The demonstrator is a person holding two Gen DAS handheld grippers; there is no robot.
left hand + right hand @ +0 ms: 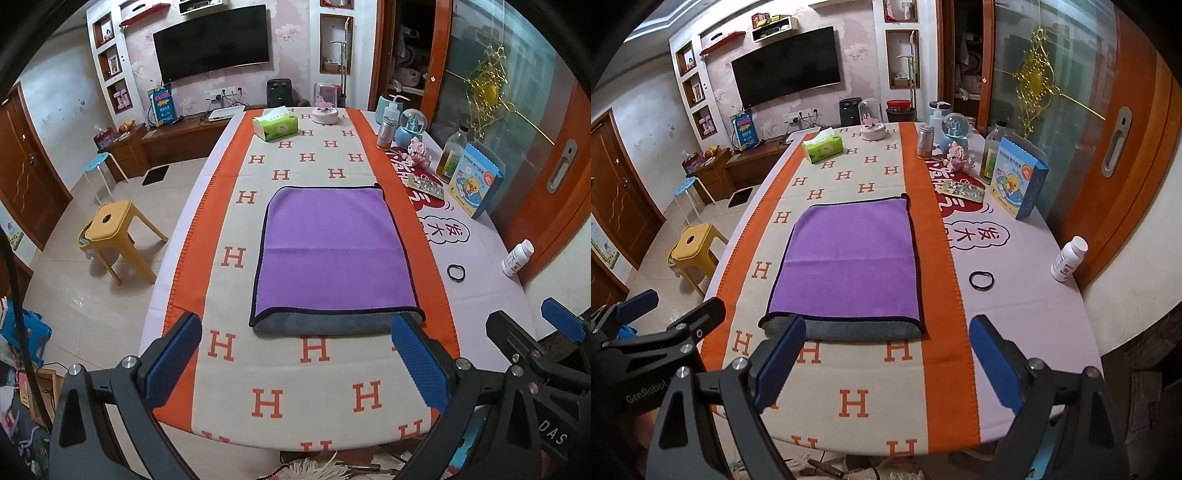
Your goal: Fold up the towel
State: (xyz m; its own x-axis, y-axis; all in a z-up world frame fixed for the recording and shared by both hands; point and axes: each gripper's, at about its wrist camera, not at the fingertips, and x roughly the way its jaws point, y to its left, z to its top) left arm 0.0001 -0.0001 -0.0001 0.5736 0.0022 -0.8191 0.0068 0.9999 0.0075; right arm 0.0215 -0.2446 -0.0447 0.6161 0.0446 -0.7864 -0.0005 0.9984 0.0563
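A purple towel (328, 247) with a dark hem lies flat on the orange and cream H-pattern cloth (295, 387). It is folded over once, and its grey underside shows along the near edge. It also shows in the right wrist view (849, 258). My left gripper (295, 354) is open and empty, hovering just short of the towel's near edge. My right gripper (886, 354) is open and empty, near the towel's near right corner. The right gripper also shows at the right edge of the left wrist view (532, 332), and the left gripper at the left edge of the right wrist view (665, 306).
A green tissue box (275, 123) and a glass dome (325, 103) stand at the far end. Bottles, a snow globe, a blue book box (476, 184), a hair tie (456, 273) and a white pill bottle (517, 256) line the right side. A yellow stool (114, 229) stands left of the table.
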